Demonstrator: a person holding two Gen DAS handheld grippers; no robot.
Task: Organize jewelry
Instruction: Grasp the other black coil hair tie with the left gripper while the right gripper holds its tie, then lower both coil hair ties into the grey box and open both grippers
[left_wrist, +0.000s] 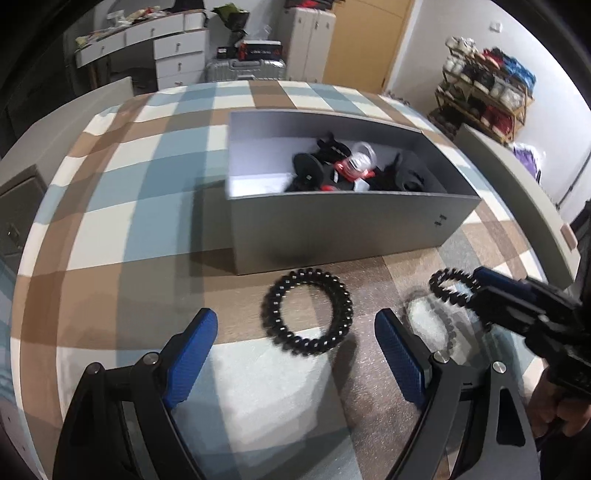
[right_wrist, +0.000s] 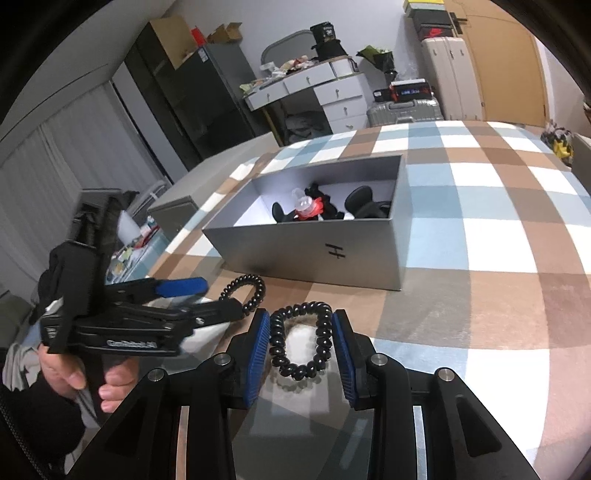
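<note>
A grey open-topped box (left_wrist: 332, 229) sits on a bed covered with a checked blue, brown and white blanket (left_wrist: 147, 206). Inside the box lies a jumble of black and red accessories (left_wrist: 347, 170), with 1 clear piece among them.

Just in front of the box, 1 black spiral hair tie (left_wrist: 306, 312) lies flat on the blanket. The left gripper (left_wrist: 295, 350) hovers over it with its blue-padded jaws spread wide, not touching it.

Also in front of the box, to the right of the first tie, the right gripper (right_wrist: 301, 354) is clamped on a second black spiral hair tie (right_wrist: 301, 339), squeezing it into an oval between both pads, lifted clear of the blanket.
</note>
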